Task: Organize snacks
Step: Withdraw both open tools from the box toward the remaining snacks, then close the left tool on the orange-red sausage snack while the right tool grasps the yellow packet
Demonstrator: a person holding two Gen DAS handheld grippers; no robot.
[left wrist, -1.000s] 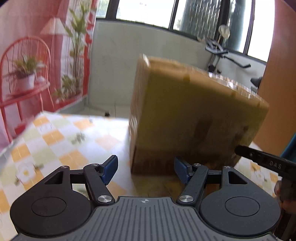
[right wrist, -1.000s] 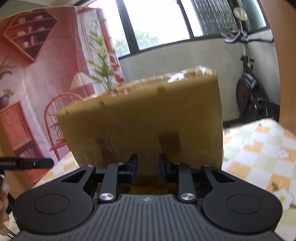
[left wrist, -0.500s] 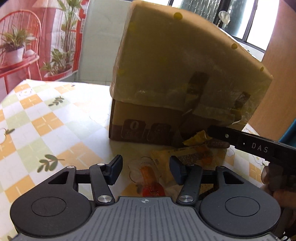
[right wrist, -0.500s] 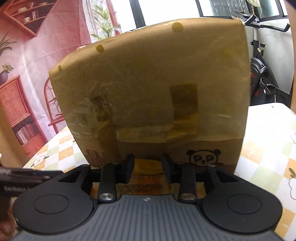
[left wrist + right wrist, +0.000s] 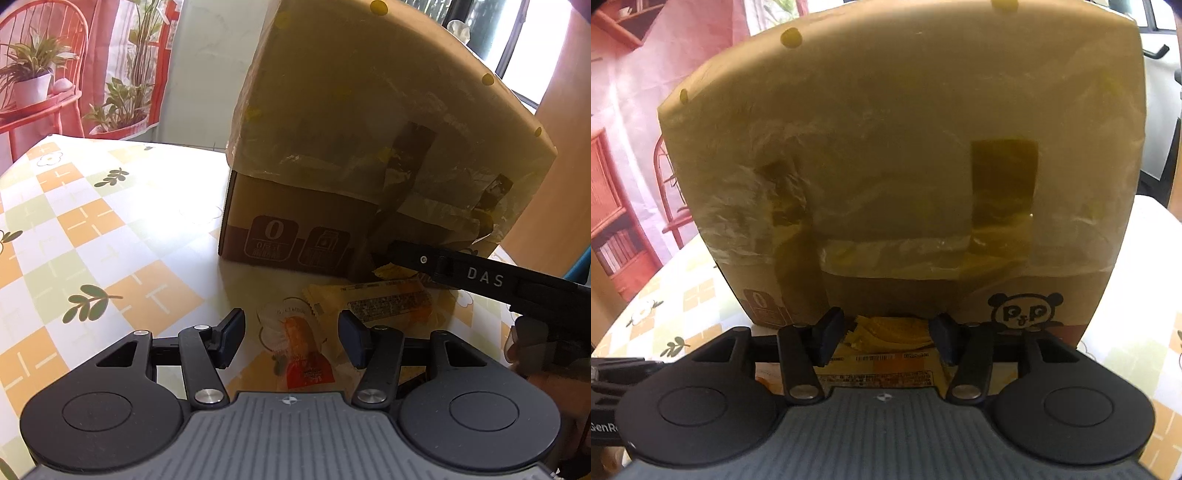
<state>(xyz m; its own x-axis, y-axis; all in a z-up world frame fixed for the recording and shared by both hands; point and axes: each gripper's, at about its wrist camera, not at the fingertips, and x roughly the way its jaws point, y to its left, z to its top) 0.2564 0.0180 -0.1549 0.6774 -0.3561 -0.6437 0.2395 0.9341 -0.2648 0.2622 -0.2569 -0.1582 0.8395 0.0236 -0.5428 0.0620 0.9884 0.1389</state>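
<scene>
Left wrist view: cardboard box [image 5: 332, 155] marked "0", "DAS" on right gripper [image 5: 882, 338], both grippers' fingers apart, empty, possibly.

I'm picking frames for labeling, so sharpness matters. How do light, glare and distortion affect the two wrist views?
Left wrist view: sharp; sunlight glares off the tablecloth left of the cardboard box, washing out its checks; fisheye bows the box's top edge. Right wrist view: dimmer, backlit; the box fills the frame in shade, and the yellow snack packet between the open right gripper fingers sits in shadow.
</scene>
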